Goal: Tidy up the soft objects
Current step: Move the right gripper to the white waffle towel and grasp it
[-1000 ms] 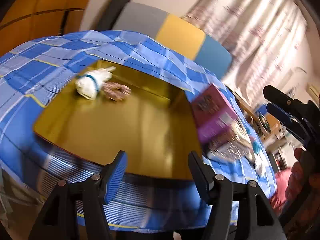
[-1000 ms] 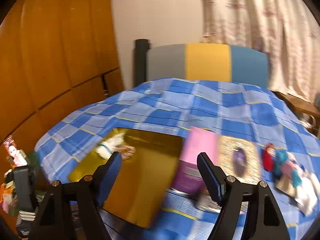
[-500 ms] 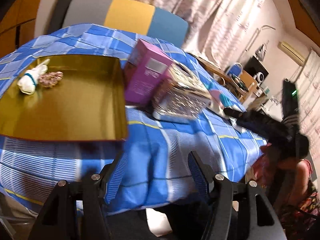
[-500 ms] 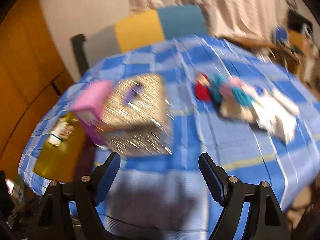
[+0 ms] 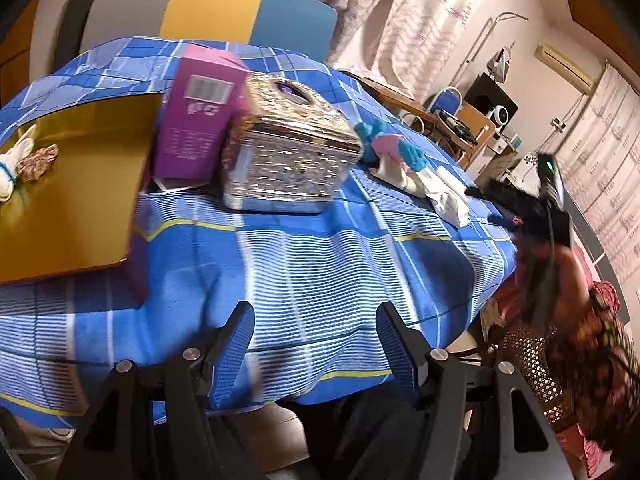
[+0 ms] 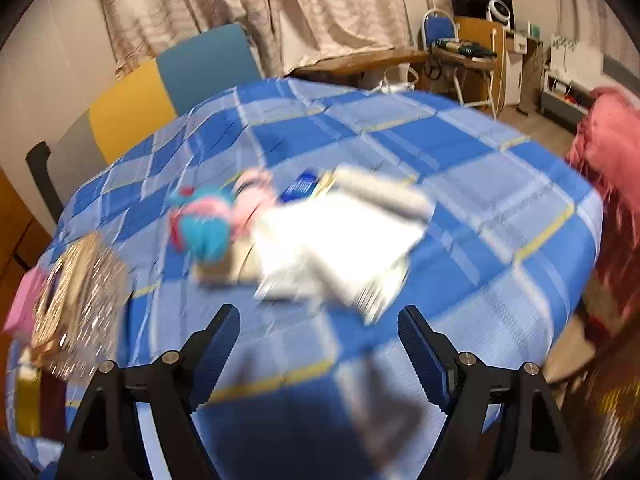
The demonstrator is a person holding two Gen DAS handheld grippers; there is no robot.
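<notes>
Progress looks early: one white rolled soft item (image 5: 10, 168) and a patterned one (image 5: 38, 158) lie in the gold tray (image 5: 76, 216), left of the glittery box (image 5: 288, 160). Right of that box a pile of soft things (image 6: 304, 236) waits on the tablecloth (image 5: 320, 264). Left gripper (image 5: 316, 344) and right gripper (image 6: 320, 344) are both spread wide, holding nothing.

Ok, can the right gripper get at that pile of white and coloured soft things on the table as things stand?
Probably yes. The right gripper is open, empty and pointed at the soft pile, with only bare tablecloth between them. The silver box sits off to the left, out of the way. The view is blurred, though.
</notes>
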